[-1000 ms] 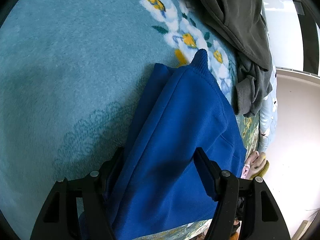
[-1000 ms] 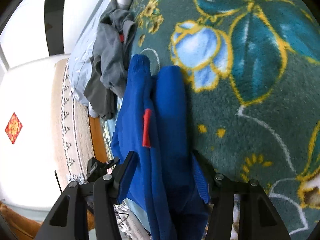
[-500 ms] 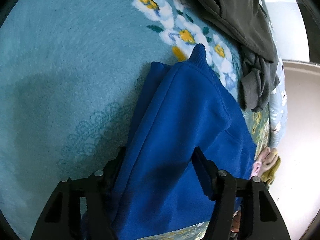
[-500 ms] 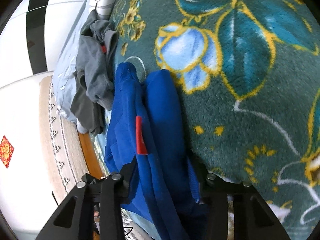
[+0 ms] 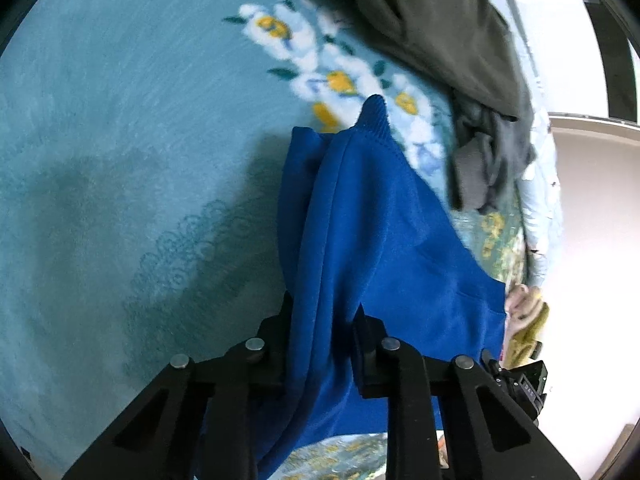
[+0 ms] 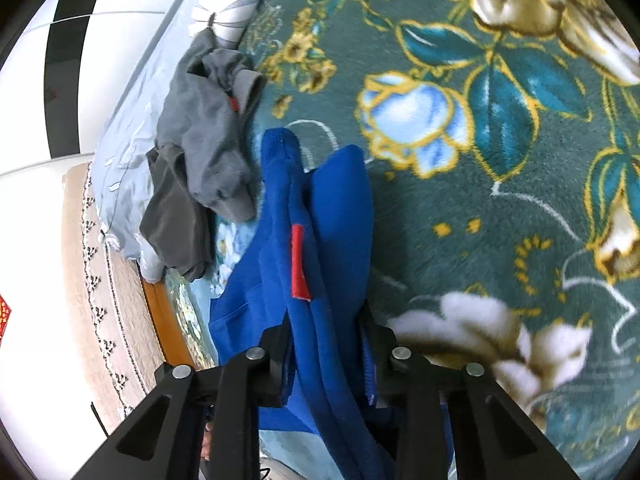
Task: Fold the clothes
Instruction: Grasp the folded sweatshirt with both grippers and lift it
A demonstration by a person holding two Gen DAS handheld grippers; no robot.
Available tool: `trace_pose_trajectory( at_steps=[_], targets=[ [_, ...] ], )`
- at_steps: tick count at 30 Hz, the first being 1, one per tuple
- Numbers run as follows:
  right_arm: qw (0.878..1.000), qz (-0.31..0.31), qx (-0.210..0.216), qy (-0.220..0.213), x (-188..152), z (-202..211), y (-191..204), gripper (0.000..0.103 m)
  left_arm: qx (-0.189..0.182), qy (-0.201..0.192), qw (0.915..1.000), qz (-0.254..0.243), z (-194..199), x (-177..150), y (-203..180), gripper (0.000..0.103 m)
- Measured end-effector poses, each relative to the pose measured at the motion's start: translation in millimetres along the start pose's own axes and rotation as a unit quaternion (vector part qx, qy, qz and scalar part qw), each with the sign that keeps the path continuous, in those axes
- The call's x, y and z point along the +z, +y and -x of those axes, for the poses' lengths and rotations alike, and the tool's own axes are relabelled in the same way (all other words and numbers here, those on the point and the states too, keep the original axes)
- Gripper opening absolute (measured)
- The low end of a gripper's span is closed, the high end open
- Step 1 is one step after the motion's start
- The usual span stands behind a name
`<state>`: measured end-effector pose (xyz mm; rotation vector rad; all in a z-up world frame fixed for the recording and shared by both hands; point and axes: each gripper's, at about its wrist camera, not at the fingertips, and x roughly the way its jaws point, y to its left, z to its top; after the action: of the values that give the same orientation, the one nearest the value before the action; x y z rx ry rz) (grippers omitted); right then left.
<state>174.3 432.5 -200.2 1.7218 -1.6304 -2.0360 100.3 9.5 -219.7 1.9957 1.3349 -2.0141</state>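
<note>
1. Tongs: left gripper (image 5: 322,344) and right gripper (image 6: 326,354) each clamp narrow on blue garment (image 5: 372,248); it hangs bunched, frame centre, over floral blanket (image 6: 500,208).
2. Progress: garment doubled lengthwise, flat fold unfinished; grey clothes (image 6: 208,140) crumpled, upper left of right view.

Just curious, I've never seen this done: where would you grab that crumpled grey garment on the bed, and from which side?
I'd take the grey garment at its collar end, by the red tag. That end lies bunched up on the blanket, so fingers can probably close over a fold from above; the other end droops off the bed's edge.
</note>
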Motion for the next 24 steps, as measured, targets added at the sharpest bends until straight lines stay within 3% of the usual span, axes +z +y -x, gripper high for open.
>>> trace_pose_trajectory(
  at_steps=[3, 8, 17, 24],
  targets=[
    [1.000, 0.010, -0.003, -0.006, -8.3, 10.5, 25.3, 0.027, -0.005, -0.002, 0.9998, -0.021, 12.7, -8.5, -15.7, 0.021],
    [1.000, 0.023, 0.003, -0.017, -28.0, 39.8, 52.7, 0.027, -0.004, -0.006, 0.9984, -0.056, 33.3, -52.6, -41.1, 0.020],
    [0.997, 0.040, 0.016, -0.058, -79.5, 117.6, 87.5, 0.026, -0.041, -0.012, 0.9918, -0.120, 99.2, -67.6, -76.6, 0.020],
    [0.992, 0.064, 0.034, -0.100, -118.8, 174.8, 114.5, 0.026, -0.065, -0.014, 0.9821, -0.176, 139.0, -83.7, -116.3, 0.020]
  ],
)
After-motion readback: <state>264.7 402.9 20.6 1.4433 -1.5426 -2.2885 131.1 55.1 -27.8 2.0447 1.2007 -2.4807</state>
